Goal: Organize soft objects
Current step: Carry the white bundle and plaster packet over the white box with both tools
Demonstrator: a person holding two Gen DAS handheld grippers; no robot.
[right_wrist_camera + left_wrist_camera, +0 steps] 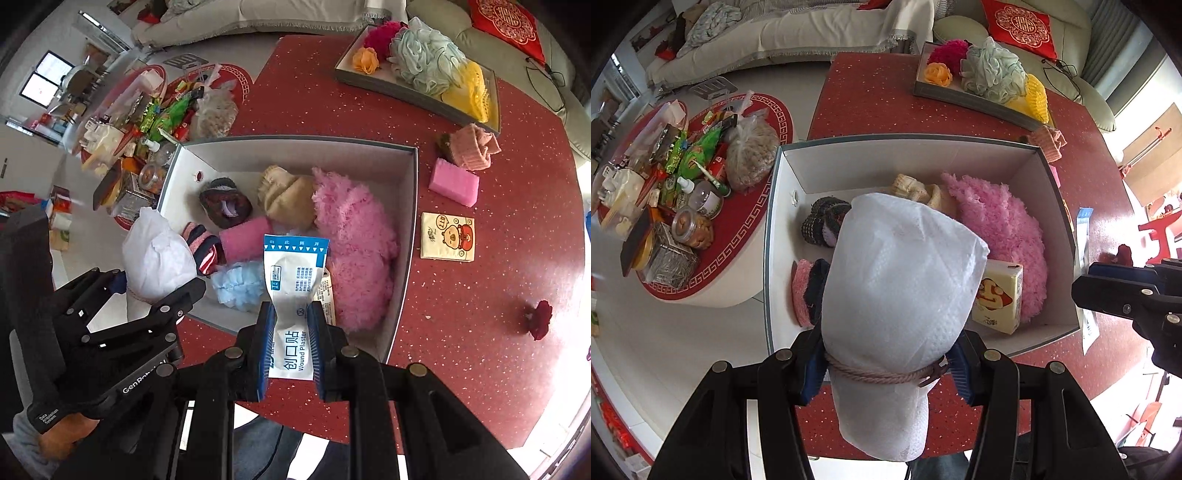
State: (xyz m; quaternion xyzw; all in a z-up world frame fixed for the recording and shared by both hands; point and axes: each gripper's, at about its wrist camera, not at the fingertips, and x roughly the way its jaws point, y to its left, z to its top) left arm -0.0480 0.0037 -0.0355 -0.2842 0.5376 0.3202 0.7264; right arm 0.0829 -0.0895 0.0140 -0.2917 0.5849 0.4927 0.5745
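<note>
two loads hang over the grey box (406,236): my left gripper (886,363) pinches a tied white paper bundle (901,280), my right gripper (290,350) a wound plaster packet (295,280). at 6 o'clock the packet looks barely gripped and may slip out.

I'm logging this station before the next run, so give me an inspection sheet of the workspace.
Surface: red speckled table.
Job's things: open box holding pink fluffy item, knitted pieces; tray with green bath pouf; pink sponge, tissue pack on the table.
Clutter: snacks on round side table.
Grippers: left gripper shut on white wrapped bundle; right gripper shut on wound plaster packet.
Cables: black cord on sofa.
Surroundings: sofa, red cushion.
</note>
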